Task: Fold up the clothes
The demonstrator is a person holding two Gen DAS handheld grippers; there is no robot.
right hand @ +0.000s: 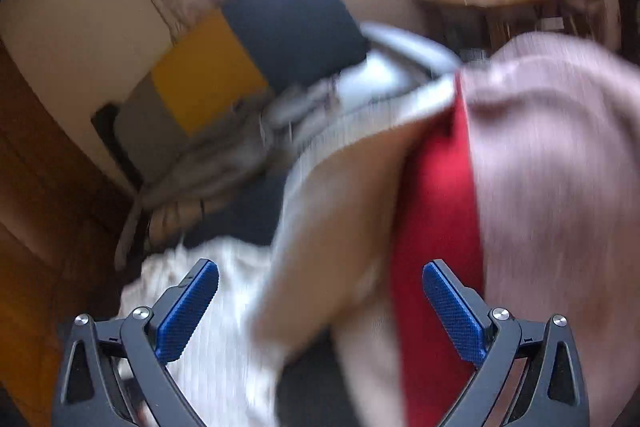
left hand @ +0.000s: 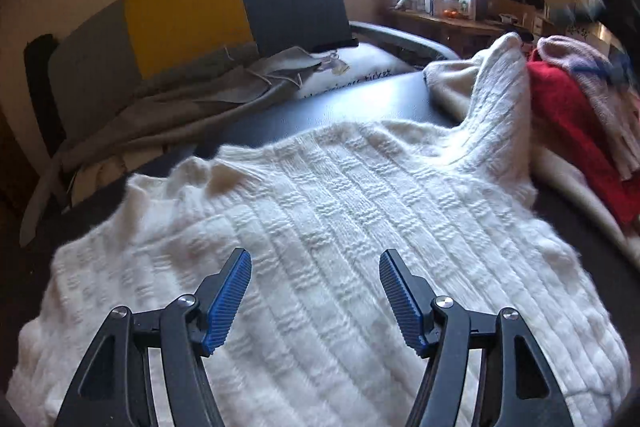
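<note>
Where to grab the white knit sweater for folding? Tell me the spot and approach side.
Take the white knit sweater by its raised sleeve at the far right, coming from the right. It stands up off the dark table, so fingers can likely close around it; the body lies flat. The left gripper hovers open above it.

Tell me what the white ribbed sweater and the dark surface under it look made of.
White ribbed sweater: soft fuzzy knit, probably wool or acrylic, with raised rib-and-block texture and a hairy edge. Dark surface: smooth, slightly glossy, catching window glare; could be vinyl, leather or lacquered board.
</note>
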